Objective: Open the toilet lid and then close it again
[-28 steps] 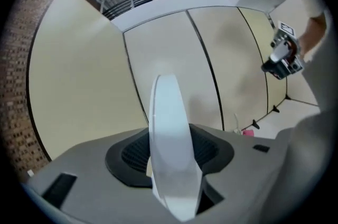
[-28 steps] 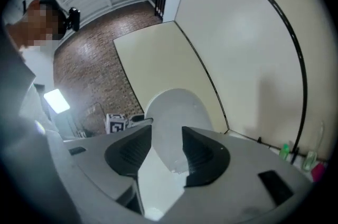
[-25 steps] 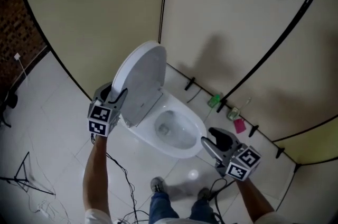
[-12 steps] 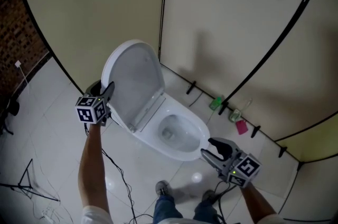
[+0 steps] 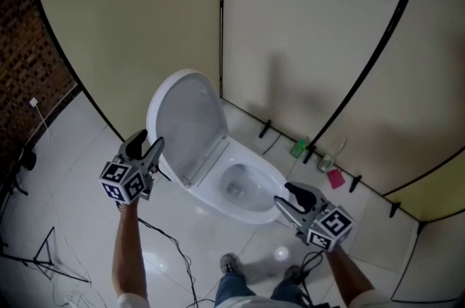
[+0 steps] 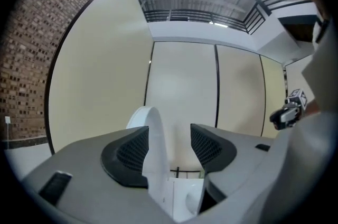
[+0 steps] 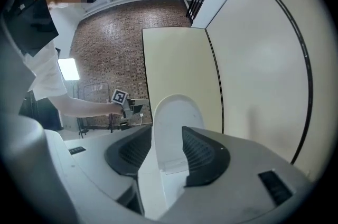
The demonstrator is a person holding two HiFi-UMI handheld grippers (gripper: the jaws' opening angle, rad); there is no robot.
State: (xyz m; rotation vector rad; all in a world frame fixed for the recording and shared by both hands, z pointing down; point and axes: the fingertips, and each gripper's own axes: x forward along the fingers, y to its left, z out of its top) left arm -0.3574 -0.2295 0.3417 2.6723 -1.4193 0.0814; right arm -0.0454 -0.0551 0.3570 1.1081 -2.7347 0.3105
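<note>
The white toilet's lid (image 5: 187,128) stands raised, leaning back toward the beige partition, and the bowl (image 5: 240,187) is uncovered. My left gripper (image 5: 145,144) sits by the lid's lower left edge. In the left gripper view the lid (image 6: 155,133) shows edge-on between the pads of that gripper (image 6: 169,136), close to the left pad with a gap on the right. Its jaws have just been opening and do not press on the lid. My right gripper (image 5: 285,196) hovers at the bowl's front right, open and holding nothing. In the right gripper view its jaws (image 7: 166,138) frame the lid (image 7: 177,117) beyond them.
A green bottle (image 5: 298,147), a clear bottle (image 5: 325,160) and a pink item (image 5: 335,178) stand at the foot of the partition. Cables (image 5: 163,241) trail on the tiled floor, with a tripod (image 5: 43,248) at the left. The person's shoes (image 5: 236,266) are before the bowl.
The lid has swung from half raised to fully up against the partition. My left gripper has drawn back and down from the lid's edge with its jaws wider. The right gripper has hardly moved.
</note>
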